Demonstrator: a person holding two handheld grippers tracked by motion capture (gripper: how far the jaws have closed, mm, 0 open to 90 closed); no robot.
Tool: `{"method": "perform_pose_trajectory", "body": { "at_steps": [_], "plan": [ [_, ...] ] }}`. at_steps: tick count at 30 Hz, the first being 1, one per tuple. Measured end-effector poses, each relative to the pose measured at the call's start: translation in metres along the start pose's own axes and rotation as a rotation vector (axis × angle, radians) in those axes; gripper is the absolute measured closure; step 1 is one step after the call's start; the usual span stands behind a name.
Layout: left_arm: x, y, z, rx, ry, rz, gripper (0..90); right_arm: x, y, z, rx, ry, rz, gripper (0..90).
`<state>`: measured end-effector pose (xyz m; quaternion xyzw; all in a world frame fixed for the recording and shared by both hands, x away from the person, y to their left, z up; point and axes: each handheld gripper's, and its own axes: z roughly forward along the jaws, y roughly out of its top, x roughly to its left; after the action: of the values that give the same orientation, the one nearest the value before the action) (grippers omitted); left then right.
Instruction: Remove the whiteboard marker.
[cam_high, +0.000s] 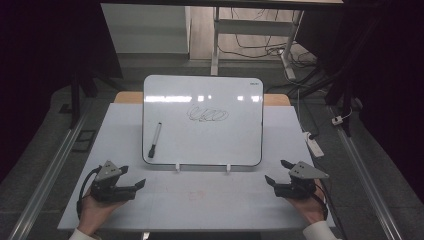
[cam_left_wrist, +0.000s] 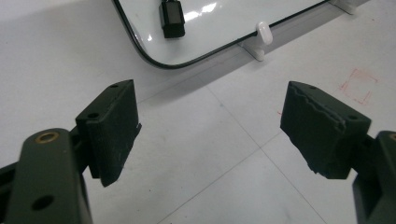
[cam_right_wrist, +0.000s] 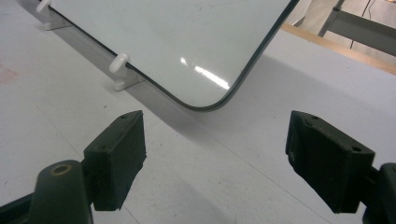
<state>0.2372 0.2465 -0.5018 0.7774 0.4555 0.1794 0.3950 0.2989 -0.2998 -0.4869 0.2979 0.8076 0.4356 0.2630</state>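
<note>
In the high view both hands come up from the bottom edge and rest on the white table (cam_high: 200, 200), palms under their tools. The left gripper (cam_high: 134, 177) sits at the lower left of the frame, angled up and to the right, its jaws spread wide with nothing between them. The right gripper (cam_high: 278, 171) sits at the lower right, angled up and to the left, its jaws likewise spread apart and empty.

Between and beyond them, in the middle of the frame, a whiteboard (cam_high: 210, 140) leans back on two small white clips (cam_high: 177, 168) at its lower edge. A black scribble (cam_high: 207, 115) is drawn near the board's centre. A marker (cam_high: 154, 140) lies on the left part of the board, slanted, its dark end toward the lower left corner. Neither gripper touches board or marker; both are near the board's lower corners.

The left gripper view brings up the marker's dark end (cam_left_wrist: 172, 18) at the top of the frame, one clip (cam_left_wrist: 263, 37), and faint red marks (cam_left_wrist: 358, 85) on the table at right. The right gripper view shows the board's other rounded corner (cam_right_wrist: 205, 100) and a wooden edge (cam_right_wrist: 336, 49) at upper right.
</note>
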Motion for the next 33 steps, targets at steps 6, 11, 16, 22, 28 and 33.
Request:
{"method": "perform_pose_trajectory", "body": {
  "at_steps": [6, 11, 16, 22, 28, 33],
  "plan": [
    [0.001, 0.000, 0.000, 0.000, 0.004, -0.008, 22.1, 0.002, 0.000, 0.001, -0.002, 0.005, -0.004, 21.7],
    [0.000, 0.015, -0.001, -0.007, 0.032, -0.002, 24.0, 0.006, 0.001, 0.003, -0.015, 0.002, -0.010, 21.7],
    [-0.003, 0.050, 0.008, -0.027, 0.066, 0.018, 24.2, 0.007, 0.001, 0.004, -0.014, -0.001, -0.008, 22.3],
    [-0.005, 0.094, 0.040, -0.010, 0.137, 0.067, 30.2, 0.007, -0.002, 0.006, 0.005, -0.007, -0.010, 22.4],
    [-0.004, 0.120, 0.070, 0.025, 0.233, 0.098, 44.0, 0.011, -0.002, 0.008, 0.016, -0.010, -0.027, 22.4],
    [-0.002, 0.129, 0.079, 0.031, 0.308, 0.102, 54.9, 0.013, -0.002, 0.009, 0.026, -0.016, -0.042, 22.3]
  ]
}}
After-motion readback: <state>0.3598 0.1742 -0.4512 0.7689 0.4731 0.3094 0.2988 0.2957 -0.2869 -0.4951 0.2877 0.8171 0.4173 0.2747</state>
